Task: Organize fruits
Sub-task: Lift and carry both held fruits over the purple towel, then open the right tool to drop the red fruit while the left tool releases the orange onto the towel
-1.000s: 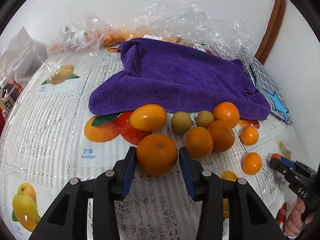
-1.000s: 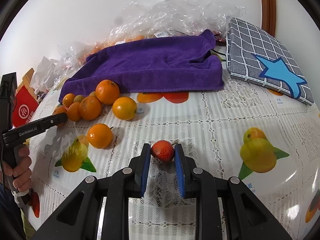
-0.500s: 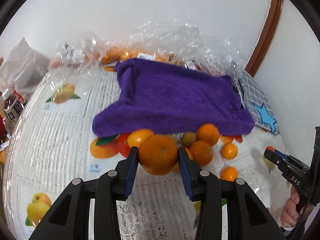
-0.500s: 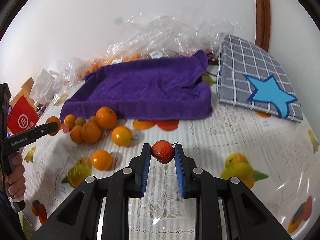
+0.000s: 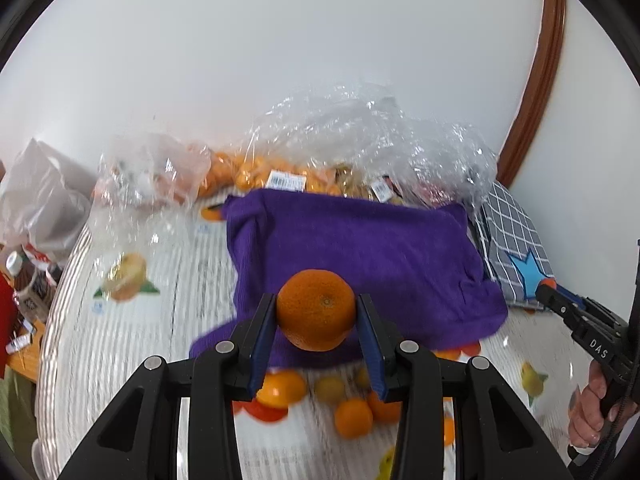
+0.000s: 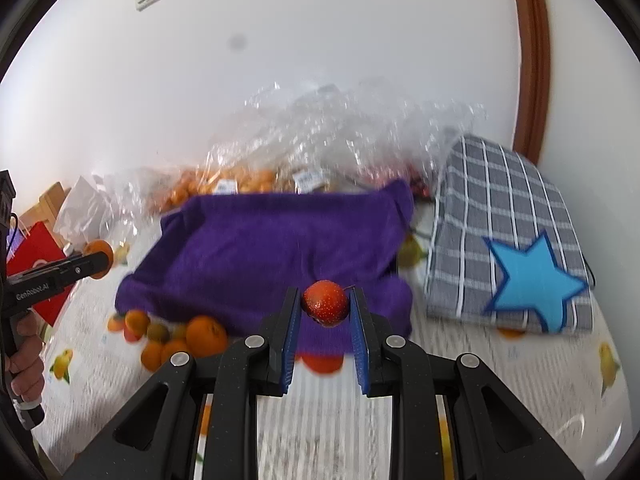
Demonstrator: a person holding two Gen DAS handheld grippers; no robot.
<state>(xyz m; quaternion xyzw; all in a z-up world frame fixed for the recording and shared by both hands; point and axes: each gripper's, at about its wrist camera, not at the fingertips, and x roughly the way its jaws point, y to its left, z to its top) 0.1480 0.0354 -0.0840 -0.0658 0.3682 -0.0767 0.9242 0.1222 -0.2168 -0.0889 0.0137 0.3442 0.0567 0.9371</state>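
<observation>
Left wrist view shows the table, covered by a fruit-print cloth, with the purple towel spread across its far half and clear plastic bags of fruit heaped behind it against the wall. A grey checked cushion lies at the far right.

Loose oranges sit clustered on the table just beside the towel's near edge, below the raised tools.

Left claw: pinching an orange clear of the table, in front of the towel. The pads touch only the sides of a round, smooth skin. Risk: a sudden swing or slackened squeeze lets it roll out forward and drop into the cluster, scattering it.

Right claw: pressed tight on a small red fruit, also held clear of the table. Risk: the fruit is soft-looking and small; excess pressure may bruise it, and its short stem could snag on release.

Both tools are close together. Risk: crossing paths over the towel could knock one fruit loose.
</observation>
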